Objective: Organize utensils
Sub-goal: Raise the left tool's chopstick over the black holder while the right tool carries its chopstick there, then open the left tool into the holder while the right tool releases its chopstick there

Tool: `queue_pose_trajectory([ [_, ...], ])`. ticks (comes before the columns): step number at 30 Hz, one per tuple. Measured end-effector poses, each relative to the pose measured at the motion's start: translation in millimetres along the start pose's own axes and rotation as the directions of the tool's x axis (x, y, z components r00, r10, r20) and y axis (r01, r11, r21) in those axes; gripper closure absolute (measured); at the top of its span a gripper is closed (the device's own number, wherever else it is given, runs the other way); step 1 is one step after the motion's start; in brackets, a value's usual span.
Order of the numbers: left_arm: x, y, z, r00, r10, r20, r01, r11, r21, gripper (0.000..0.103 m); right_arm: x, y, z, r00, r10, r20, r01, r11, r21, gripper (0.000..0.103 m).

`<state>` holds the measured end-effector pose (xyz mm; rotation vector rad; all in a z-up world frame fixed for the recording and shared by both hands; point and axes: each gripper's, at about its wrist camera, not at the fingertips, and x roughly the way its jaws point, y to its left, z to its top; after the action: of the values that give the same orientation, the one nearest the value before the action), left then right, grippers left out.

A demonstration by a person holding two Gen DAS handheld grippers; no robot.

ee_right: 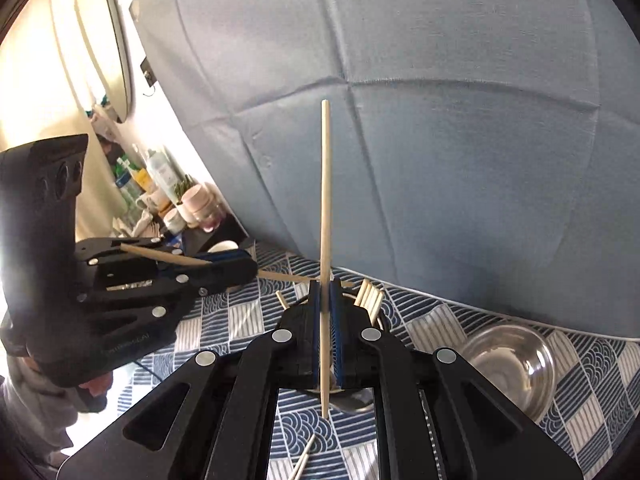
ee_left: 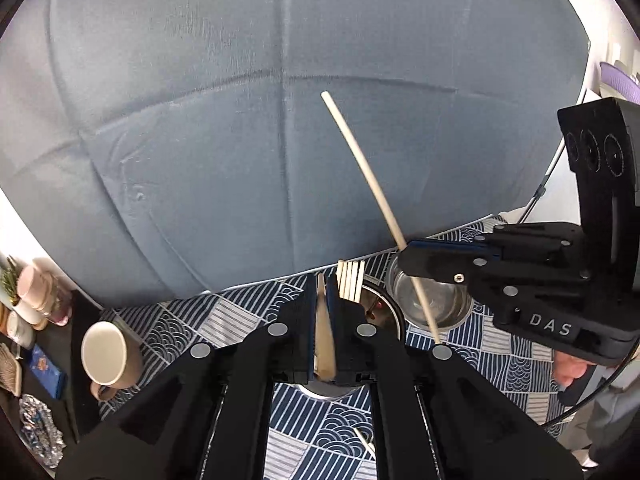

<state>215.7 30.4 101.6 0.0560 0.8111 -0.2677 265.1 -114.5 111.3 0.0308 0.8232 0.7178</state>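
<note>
My left gripper (ee_left: pixel 322 286) is shut on a pale wooden chopstick (ee_left: pixel 324 340), seen almost end-on between the pads. My right gripper (ee_right: pixel 325 290) is shut on a second chopstick (ee_right: pixel 325 200), which stands upright above the jaws. Each view shows the other gripper: the right gripper (ee_left: pixel 406 258) with its slanting chopstick (ee_left: pixel 372 188), and the left gripper (ee_right: pixel 250 268) with its level chopstick (ee_right: pixel 160 255). Both hover over a steel holder (ee_left: pixel 394 316) with several chopsticks (ee_left: pixel 351 284) standing in it. The chopsticks (ee_right: pixel 370 296) show, but the holder is mostly hidden.
A steel bowl (ee_left: pixel 440 300) (ee_right: pixel 508 364) sits right of the holder on a blue patterned cloth (ee_left: pixel 192 320). A beige mug (ee_left: pixel 108 354) lies on its side at left. Loose chopsticks (ee_right: pixel 304 456) lie on the cloth. A blue sheet (ee_left: pixel 280 120) hangs behind. Bottles and jars (ee_right: pixel 160 184) crowd the far left.
</note>
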Motion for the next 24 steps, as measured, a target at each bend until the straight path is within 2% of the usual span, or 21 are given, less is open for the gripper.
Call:
queue_pose_trajectory([
  [5, 9, 2, -5, 1.0, -0.003, -0.024, 0.003, 1.0, -0.006, 0.098, 10, -6, -1, 1.0, 0.007, -0.016, -0.006, 1.0, 0.023, 0.098],
  [7, 5, 3, -5, 1.0, -0.019, -0.019, 0.019, 1.0, -0.008, 0.098, 11, -6, -2, 1.0, 0.009, -0.02, -0.008, 1.0, 0.019, 0.098],
  [10, -11, 1, -2, 1.0, -0.001, 0.001, 0.001, 1.0, 0.003, 0.098, 11, -8, -4, 1.0, 0.008, -0.02, -0.008, 1.0, 0.025, 0.098],
  [17, -27, -8, 0, 1.0, 0.0, -0.019, 0.001, 0.999, 0.037, 0.098, 8, -10, -4, 1.0, 0.012, 0.026, -0.013, 0.999, 0.035, 0.098],
  [24, 1, -3, -11, 0.996, -0.011, -0.089, 0.013, 1.0, 0.019, 0.098, 10, -2, -7, 0.994, 0.038, 0.106, -0.036, 0.999, -0.023, 0.098],
])
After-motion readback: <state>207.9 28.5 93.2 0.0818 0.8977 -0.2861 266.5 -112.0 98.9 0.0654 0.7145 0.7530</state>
